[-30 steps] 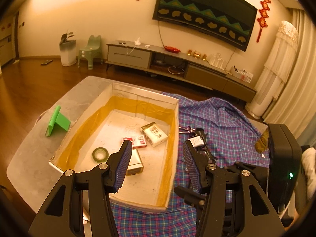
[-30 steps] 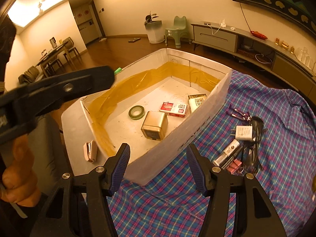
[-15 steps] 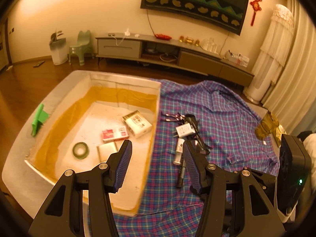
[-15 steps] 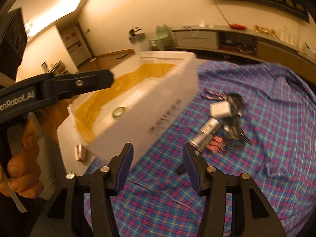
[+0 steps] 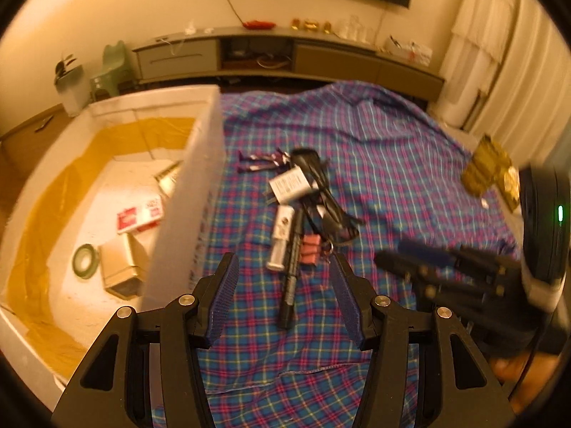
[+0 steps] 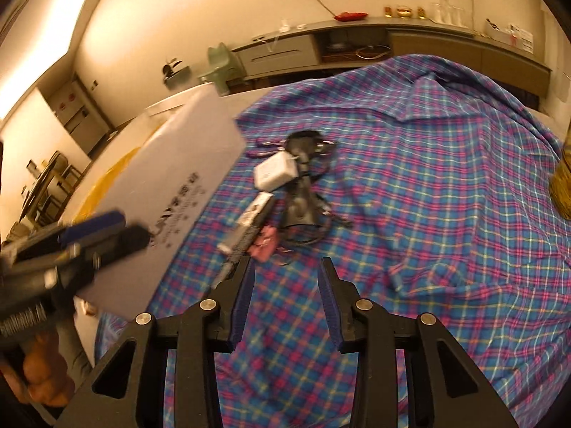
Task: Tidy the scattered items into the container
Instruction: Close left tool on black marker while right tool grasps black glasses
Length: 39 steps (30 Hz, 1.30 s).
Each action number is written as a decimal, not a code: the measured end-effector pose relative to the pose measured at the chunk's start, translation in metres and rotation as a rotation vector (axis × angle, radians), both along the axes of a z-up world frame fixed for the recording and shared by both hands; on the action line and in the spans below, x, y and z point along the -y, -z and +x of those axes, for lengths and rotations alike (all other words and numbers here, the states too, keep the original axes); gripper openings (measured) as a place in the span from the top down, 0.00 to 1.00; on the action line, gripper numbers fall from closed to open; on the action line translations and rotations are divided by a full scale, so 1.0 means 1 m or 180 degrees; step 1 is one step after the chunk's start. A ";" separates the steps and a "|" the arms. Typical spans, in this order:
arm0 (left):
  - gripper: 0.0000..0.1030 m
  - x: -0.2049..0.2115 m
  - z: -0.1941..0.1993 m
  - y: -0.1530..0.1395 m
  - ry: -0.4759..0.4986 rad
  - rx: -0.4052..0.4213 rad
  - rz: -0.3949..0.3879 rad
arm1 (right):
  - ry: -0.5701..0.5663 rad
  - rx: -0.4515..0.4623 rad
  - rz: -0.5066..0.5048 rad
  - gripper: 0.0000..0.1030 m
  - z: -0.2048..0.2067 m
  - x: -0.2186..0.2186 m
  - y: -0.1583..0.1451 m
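Clutter on the plaid cloth [image 5: 392,149] beside the white box [image 5: 185,214] looked light and stiff (cables excepted), so you might have pinched the black pen [image 5: 291,278] mid-barrel, left gripper [image 5: 283,296] wide and empty, right gripper [image 6: 285,299] empty, its jaws just narrowing.

Small items [image 5: 299,214] heaped on plaid cloth beside white box [image 5: 185,214].

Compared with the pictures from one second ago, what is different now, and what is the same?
Both grippers have swung away from the box and down toward the pile of small items on the plaid cloth. The right gripper has just been closing its jaws; nothing is between them. The left gripper is open as before and holds nothing. The items in the box and the pile have not moved.
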<state>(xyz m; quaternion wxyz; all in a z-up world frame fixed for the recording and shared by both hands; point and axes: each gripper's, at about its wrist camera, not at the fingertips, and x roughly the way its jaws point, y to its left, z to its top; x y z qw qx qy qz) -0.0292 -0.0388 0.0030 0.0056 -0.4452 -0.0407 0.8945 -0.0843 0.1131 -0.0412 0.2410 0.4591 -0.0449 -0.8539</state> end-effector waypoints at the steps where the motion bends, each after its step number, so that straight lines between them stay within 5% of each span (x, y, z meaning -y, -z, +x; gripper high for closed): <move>1: 0.45 -0.002 -0.001 0.006 0.0021 0.0034 -0.0019 | -0.0001 -0.0006 0.0023 0.62 -0.004 0.000 0.001; 12: 0.46 -0.009 -0.029 0.053 0.0110 0.0314 0.0000 | -0.0221 -0.0056 0.0212 0.60 -0.068 0.030 0.018; 14: 0.46 -0.009 -0.035 0.065 0.0080 0.0397 -0.0035 | -0.0273 -0.0026 0.0221 0.51 -0.078 0.038 0.022; 18: 0.46 -0.003 -0.045 0.087 0.0017 0.0544 0.0026 | -0.0404 -0.0063 0.0416 0.50 -0.088 0.062 0.035; 22: 0.46 -0.004 -0.047 0.091 0.0081 0.0413 -0.0088 | -0.0388 -0.0145 0.0316 0.50 -0.096 0.061 0.049; 25: 0.46 -0.009 -0.048 0.091 0.0146 0.0360 -0.0209 | -0.0435 -0.0170 0.0380 0.69 -0.099 0.060 0.050; 27: 0.48 -0.010 -0.049 0.092 0.0175 0.0339 -0.0213 | -0.0408 -0.0108 0.0287 0.73 -0.102 0.054 0.051; 28: 0.60 -0.010 -0.049 0.091 0.0195 0.0321 -0.0206 | -0.0395 -0.0086 0.0246 0.76 -0.103 0.050 0.051; 29: 0.67 -0.009 -0.049 0.090 0.0203 0.0311 -0.0211 | -0.0381 -0.0062 0.0210 0.77 -0.103 0.048 0.052; 37: 0.68 -0.004 -0.051 0.086 0.0170 0.0374 0.0003 | -0.0196 0.0087 -0.0059 0.81 -0.100 0.020 0.044; 39: 0.76 -0.005 -0.049 0.080 0.0182 0.0322 0.0048 | -0.0157 0.0095 -0.0122 0.81 -0.098 0.016 0.038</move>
